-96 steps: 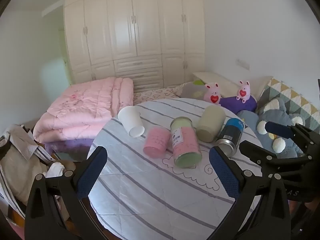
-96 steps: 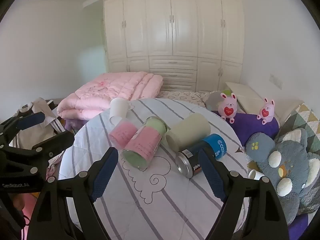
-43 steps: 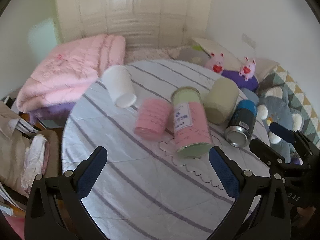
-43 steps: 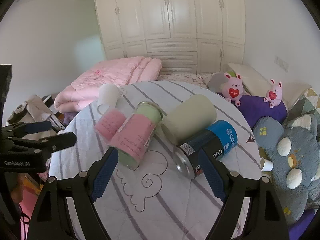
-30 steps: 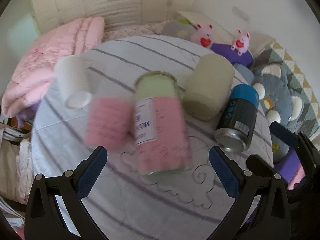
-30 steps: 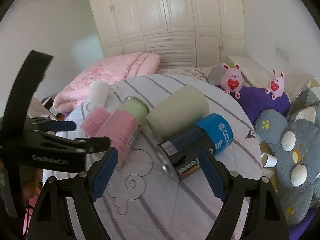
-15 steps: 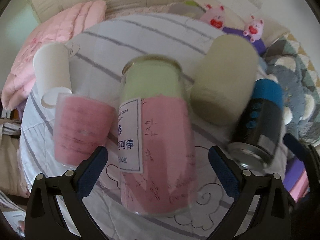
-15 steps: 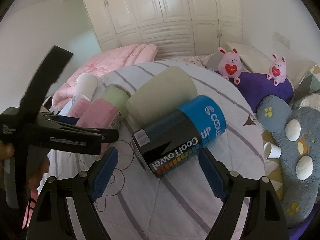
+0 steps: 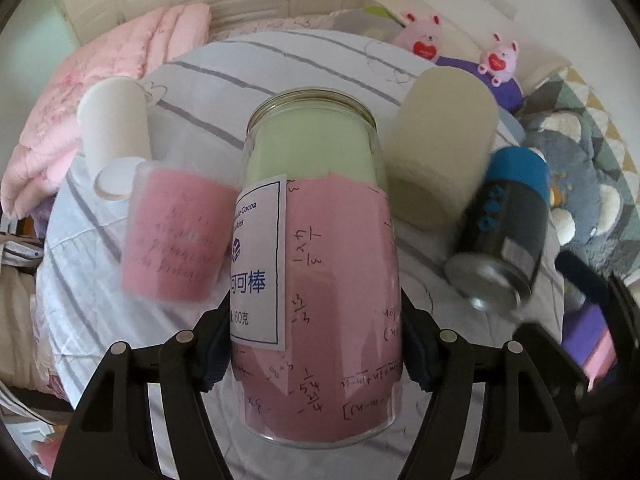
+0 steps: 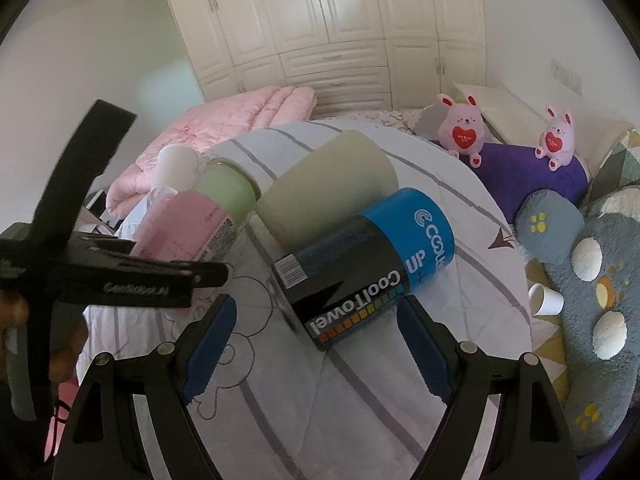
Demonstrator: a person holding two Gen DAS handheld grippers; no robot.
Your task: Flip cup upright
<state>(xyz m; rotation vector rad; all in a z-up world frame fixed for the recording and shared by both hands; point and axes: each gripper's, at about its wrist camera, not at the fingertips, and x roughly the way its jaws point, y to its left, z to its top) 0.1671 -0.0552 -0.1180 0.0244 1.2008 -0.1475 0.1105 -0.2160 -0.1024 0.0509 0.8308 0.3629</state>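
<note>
Several cups and cans lie on their sides on a round striped table. A clear jar with pink and green paper inside lies between my left gripper's fingers; the left gripper is closed against its sides. Beside it lie a small pink cup, a white paper cup, a beige cup and a black and blue can. My right gripper is open, its fingers on either side of the can's near end, not touching it.
A folded pink quilt lies behind the table on the left. Two pink plush rabbits and a grey plush toy are on the right. A small paper cup lies off the table's right edge. White wardrobes stand behind.
Both grippers moved forward and down toward the table. The left gripper's fingers closed from wide open onto the jar. The right gripper came up to the can and stayed open.
</note>
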